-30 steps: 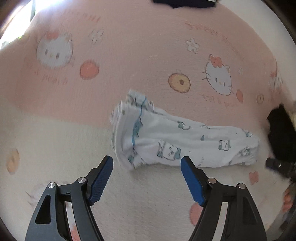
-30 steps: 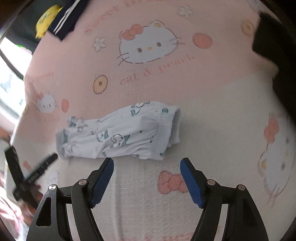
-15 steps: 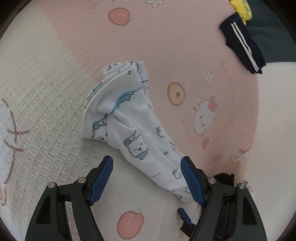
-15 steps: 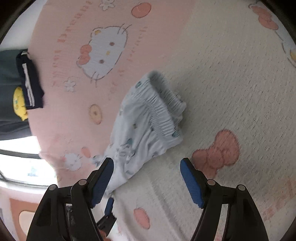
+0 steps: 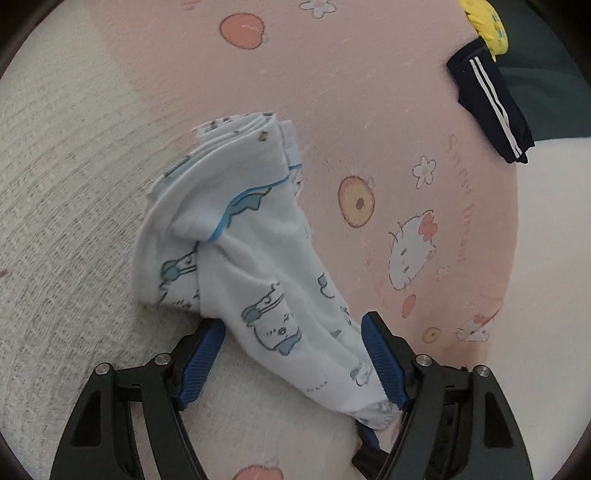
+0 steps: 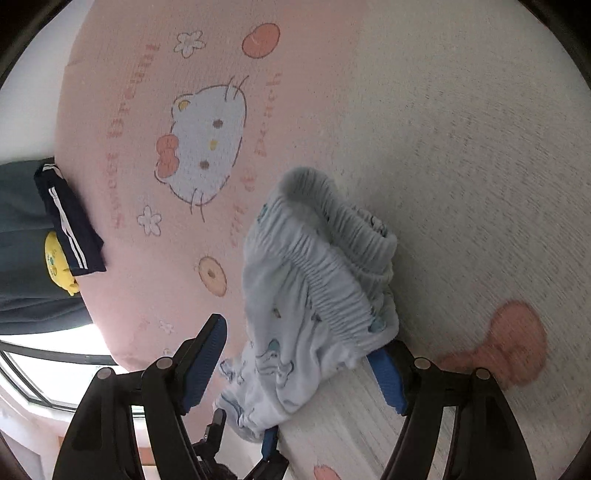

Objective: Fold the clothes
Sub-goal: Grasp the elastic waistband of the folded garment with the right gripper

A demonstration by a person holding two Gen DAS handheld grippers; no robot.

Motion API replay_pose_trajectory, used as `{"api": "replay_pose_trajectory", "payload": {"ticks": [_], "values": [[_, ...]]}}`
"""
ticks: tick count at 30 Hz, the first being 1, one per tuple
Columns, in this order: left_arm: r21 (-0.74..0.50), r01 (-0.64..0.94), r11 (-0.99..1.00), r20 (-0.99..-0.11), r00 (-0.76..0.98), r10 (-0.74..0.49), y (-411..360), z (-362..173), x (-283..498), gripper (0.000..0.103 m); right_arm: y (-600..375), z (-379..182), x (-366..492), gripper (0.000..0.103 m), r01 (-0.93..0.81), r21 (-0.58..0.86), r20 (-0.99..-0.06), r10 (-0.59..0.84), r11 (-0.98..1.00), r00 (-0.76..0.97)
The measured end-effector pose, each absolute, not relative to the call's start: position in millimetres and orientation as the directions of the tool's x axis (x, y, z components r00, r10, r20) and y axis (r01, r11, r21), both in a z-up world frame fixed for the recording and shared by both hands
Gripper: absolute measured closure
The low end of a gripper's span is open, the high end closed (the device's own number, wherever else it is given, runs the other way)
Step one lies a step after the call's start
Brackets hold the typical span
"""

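Observation:
A small pair of white pants with blue cartoon prints [image 5: 255,266] lies folded lengthwise on a pink and cream Hello Kitty blanket [image 5: 351,92]. My left gripper [image 5: 295,354] is open, its blue pads on either side of the leg part of the pants. In the right wrist view the gathered waistband [image 6: 332,273] shows. My right gripper [image 6: 306,362] is open around the pants just below the waistband. The other gripper's tips show at each view's bottom edge, under the cloth.
A folded dark navy garment with white stripes [image 5: 491,103] and a yellow soft thing [image 5: 487,22] lie at the blanket's far side; they also show in the right wrist view [image 6: 70,229]. A window [image 6: 55,376] is beyond the bed edge.
Both grippers have come in from the two ends and lowered, so the pants now lie between each pair of open pads. The pants look more bunched than a second ago.

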State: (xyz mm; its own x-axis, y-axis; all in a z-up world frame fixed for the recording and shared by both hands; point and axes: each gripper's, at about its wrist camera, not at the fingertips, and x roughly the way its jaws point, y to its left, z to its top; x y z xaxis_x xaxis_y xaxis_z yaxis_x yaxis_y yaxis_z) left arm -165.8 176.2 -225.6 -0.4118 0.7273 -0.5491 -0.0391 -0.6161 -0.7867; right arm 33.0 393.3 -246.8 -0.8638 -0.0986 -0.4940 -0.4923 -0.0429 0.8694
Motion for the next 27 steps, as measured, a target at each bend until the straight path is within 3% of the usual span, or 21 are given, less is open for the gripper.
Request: {"api": "replay_pose_trajectory", "payload": {"ticks": [4,7,10,12,13,15,17,20,27], "values": [[-0.755,-0.078,-0.651,-0.558,-0.444,0.701,182,-224,-169,0.012,397,-244,26,0.029,-0.515,0.851,-0.523,-0.071,-0.099,-0.850],[-0.705,-0.137,-0.696,-0.575,-0.463,0.674,192,-222,-169,0.010,397,-238,19,0.032,-0.539,0.813,-0.560,-0.042,-0.220,-0.827],[-0.605,-0.258,-0.753,-0.596,-0.481,0.643,205,-220,-169,0.011,392,-232,11,0.047,-0.570,0.731,-0.612,0.009,-0.375,-0.791],[-0.534,-0.332,-0.778,-0.615,-0.479,0.626,213,-220,-171,0.011,390,-231,8,0.064,-0.583,0.670,-0.638,0.045,-0.460,-0.769],[-0.529,-0.337,-0.779,-0.620,-0.473,0.625,213,-219,-173,0.012,392,-231,8,0.066,-0.579,0.660,-0.639,0.046,-0.478,-0.768],[-0.532,-0.316,-0.785,-0.635,-0.465,0.617,207,-219,-179,0.025,395,-233,11,0.074,-0.576,0.656,-0.644,0.037,-0.488,-0.764],[-0.538,-0.254,-0.804,-0.663,-0.461,0.590,196,-221,-189,0.067,397,-232,11,0.077,-0.585,0.637,-0.661,0.036,-0.501,-0.750],[-0.594,-0.219,-0.774,-0.651,-0.435,0.622,180,-230,-204,0.082,388,-222,2,0.079,-0.598,0.540,-0.702,0.075,-0.593,-0.708],[-0.484,-0.268,-0.833,-0.688,-0.471,0.552,176,-208,-184,0.084,355,-189,6,0.083,-0.550,0.329,-0.713,0.180,-0.768,-0.678]]}}
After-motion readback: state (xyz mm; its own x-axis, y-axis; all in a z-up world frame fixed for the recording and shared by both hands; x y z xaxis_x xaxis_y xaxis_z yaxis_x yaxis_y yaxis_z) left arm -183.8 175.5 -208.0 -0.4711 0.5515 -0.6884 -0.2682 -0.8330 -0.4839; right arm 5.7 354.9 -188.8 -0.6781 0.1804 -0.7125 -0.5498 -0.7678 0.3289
